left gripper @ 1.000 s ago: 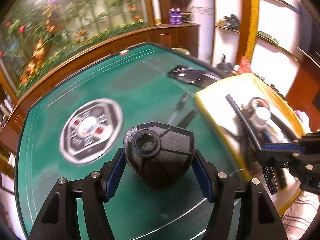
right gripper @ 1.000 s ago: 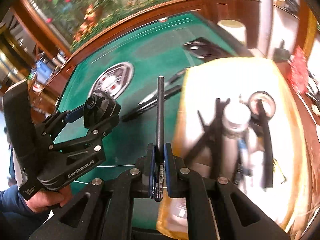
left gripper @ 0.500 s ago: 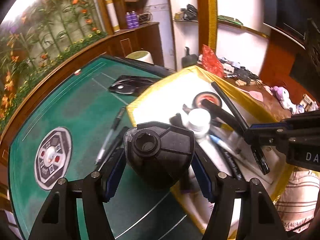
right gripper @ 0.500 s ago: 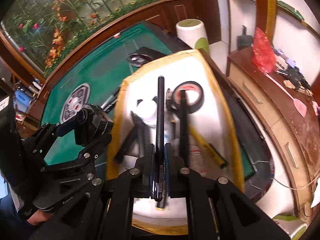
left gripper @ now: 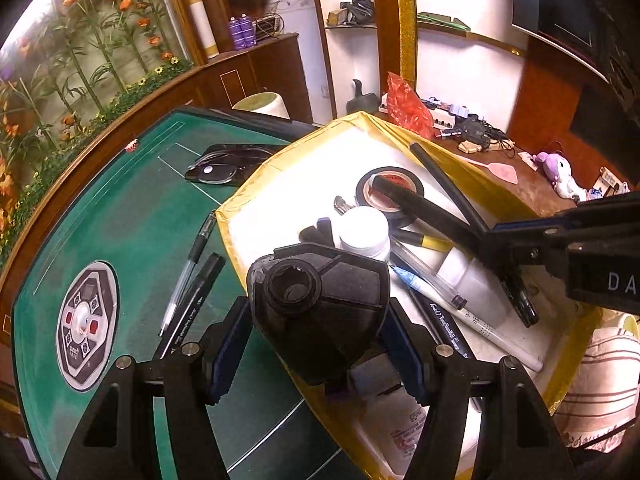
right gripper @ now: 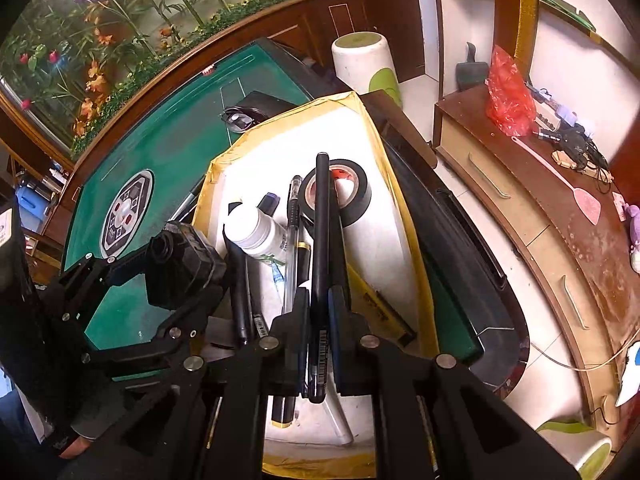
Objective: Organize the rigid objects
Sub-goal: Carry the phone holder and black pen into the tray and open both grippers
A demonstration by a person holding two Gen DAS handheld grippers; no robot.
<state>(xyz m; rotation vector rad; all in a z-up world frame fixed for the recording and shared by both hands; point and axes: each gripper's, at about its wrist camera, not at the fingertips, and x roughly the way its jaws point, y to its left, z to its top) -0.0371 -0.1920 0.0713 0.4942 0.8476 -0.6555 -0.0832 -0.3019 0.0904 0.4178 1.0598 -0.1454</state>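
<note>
My left gripper [left gripper: 316, 344] is shut on a black faceted holder [left gripper: 320, 300] and holds it over the near edge of the white tray with yellow rim [left gripper: 280, 168]. My right gripper [right gripper: 320, 340] is shut on a long black pen [right gripper: 322, 240] above the tray [right gripper: 372, 240]. In the tray lie a black tape roll [right gripper: 352, 192], a white bottle [right gripper: 256, 232] and several pens. The right gripper with the pen [left gripper: 440, 188] shows at the right in the left wrist view. The left gripper with the holder [right gripper: 180, 264] shows at the left in the right wrist view.
Two pens [left gripper: 192, 276] lie on the green table [left gripper: 120, 216] left of the tray. A round control panel [left gripper: 86, 324] sits in the table. A black mouse and pad [left gripper: 224, 164] lie behind the tray. A wooden cabinet [right gripper: 560, 240] stands to the right.
Both grippers have moved right from over the green table to over the tray, still holding the holder and the pen.
</note>
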